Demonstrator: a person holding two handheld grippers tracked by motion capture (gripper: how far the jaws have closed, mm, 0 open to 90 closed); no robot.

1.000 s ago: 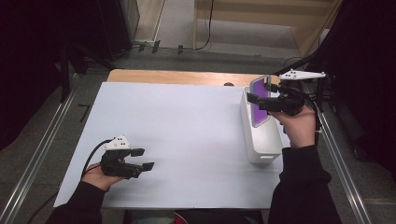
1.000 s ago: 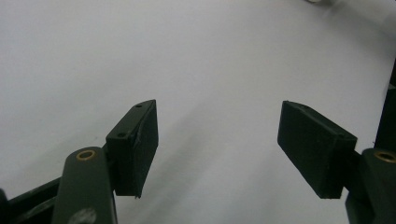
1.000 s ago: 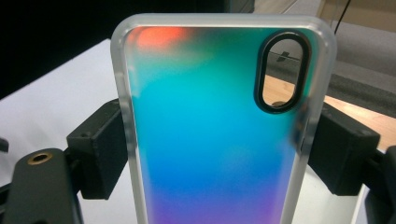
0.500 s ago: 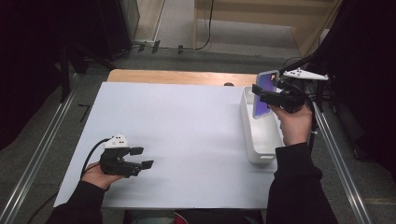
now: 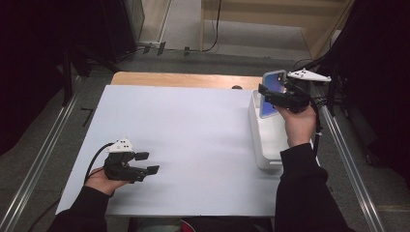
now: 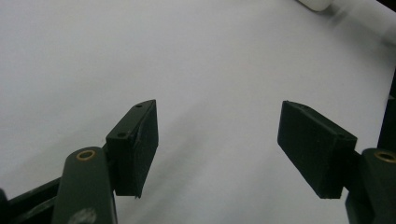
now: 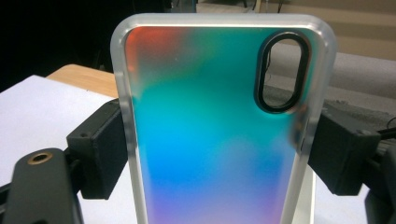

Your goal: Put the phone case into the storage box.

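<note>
The white-topped table [image 5: 193, 140] lies bare across its middle, open room between both hands. A white rectangular plastic tray [image 5: 263, 140] sits along its right edge, partly hidden by the forearm. Above the tray's far end, the right gripper [image 5: 269, 95] pinches an iridescent blue-green phone case [image 7: 210, 135] upright, its lower end cut off. The left gripper [image 5: 145, 163], jaws spread, hovers near the front-left corner.

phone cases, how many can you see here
1. The phone case is clamped upright between the right gripper jaws, lifted above the white tray at the table's right edge. More could lie inside the tray, hidden behind the hand.
</note>
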